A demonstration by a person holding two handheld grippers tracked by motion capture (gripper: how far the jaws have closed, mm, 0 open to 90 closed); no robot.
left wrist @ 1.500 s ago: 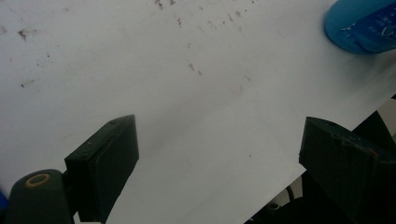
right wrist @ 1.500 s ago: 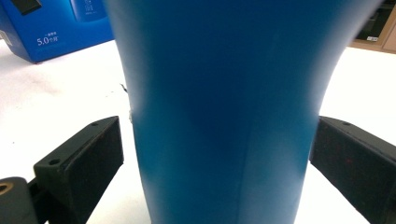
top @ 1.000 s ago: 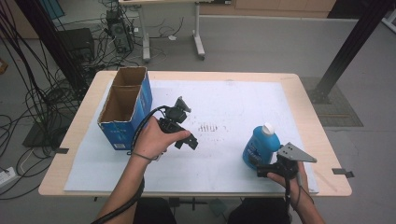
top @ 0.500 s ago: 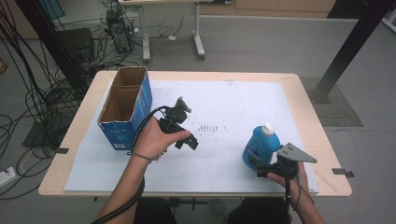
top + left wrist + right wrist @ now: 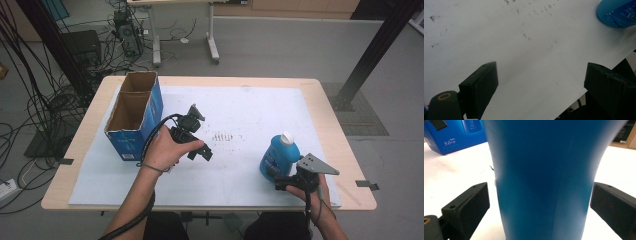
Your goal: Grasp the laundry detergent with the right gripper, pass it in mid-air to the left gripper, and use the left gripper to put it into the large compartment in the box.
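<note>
Near edge of the table, person's right side: right gripper held low, jaws wide and level, straddling the base of the blue bottle without touching it. In the right gripper view the bottle stands dead centre between the two black jaws, a gap showing on either side. Bottle upright, long axis vertical, white cap on top, standing on the white mat just ahead of that gripper. The right hand is plainly the nearer one; a squeeze looks like all the coming grasp needs. Right forearm comes in from the bottom edge, wrist straight, grey plate on top. Farther in, mid-table: left gripper raised clear of the mat, spread wide, empty, tilted down and toward the bottle, well apart from it; its own view catches the bottle's base at the top corner. Farthest left: open blue cardboard box, flaps up.
</note>
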